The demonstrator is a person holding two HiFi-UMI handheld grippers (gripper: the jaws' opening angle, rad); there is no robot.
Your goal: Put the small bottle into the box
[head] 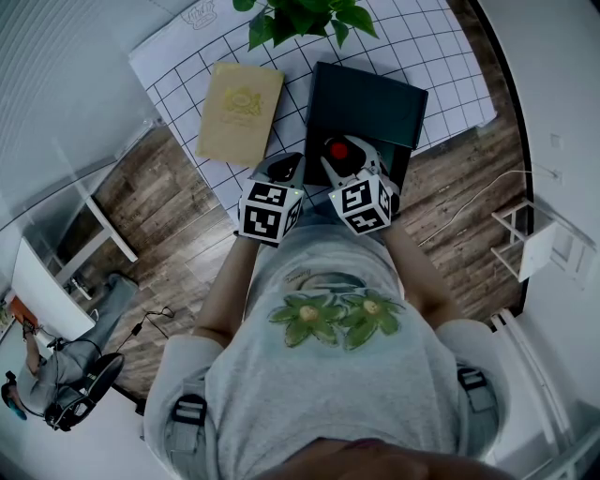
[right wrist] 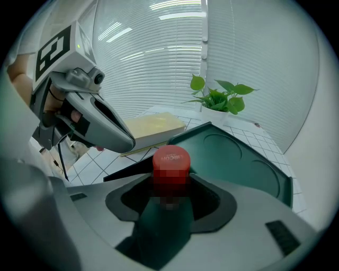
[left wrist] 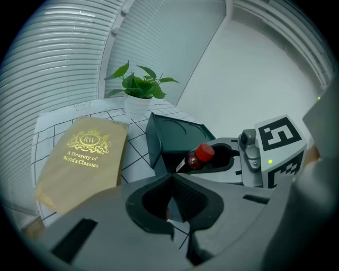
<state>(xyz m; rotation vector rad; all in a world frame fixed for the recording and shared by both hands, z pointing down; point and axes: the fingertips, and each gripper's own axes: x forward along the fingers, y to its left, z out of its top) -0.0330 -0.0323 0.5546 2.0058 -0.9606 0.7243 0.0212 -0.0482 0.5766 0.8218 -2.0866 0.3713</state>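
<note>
The small bottle (head: 339, 150) has a red cap and dark body. My right gripper (head: 349, 164) is shut on it and holds it over the near edge of the dark green box (head: 375, 105). In the right gripper view the cap (right wrist: 171, 160) stands up between the jaws, with the box (right wrist: 238, 159) and its round hollows just beyond. My left gripper (head: 281, 171) hovers to the left of the bottle, its jaws closed together on nothing. From the left gripper view (left wrist: 170, 182) the bottle (left wrist: 197, 157) shows tilted in front of the box (left wrist: 169, 135).
A tan book (head: 239, 112) lies left of the box on a white gridded mat (head: 441, 56). A potted plant (head: 305, 19) stands at the mat's far edge. The mat rests on a wood-grain table (head: 469, 225). White blinds fill the background in both gripper views.
</note>
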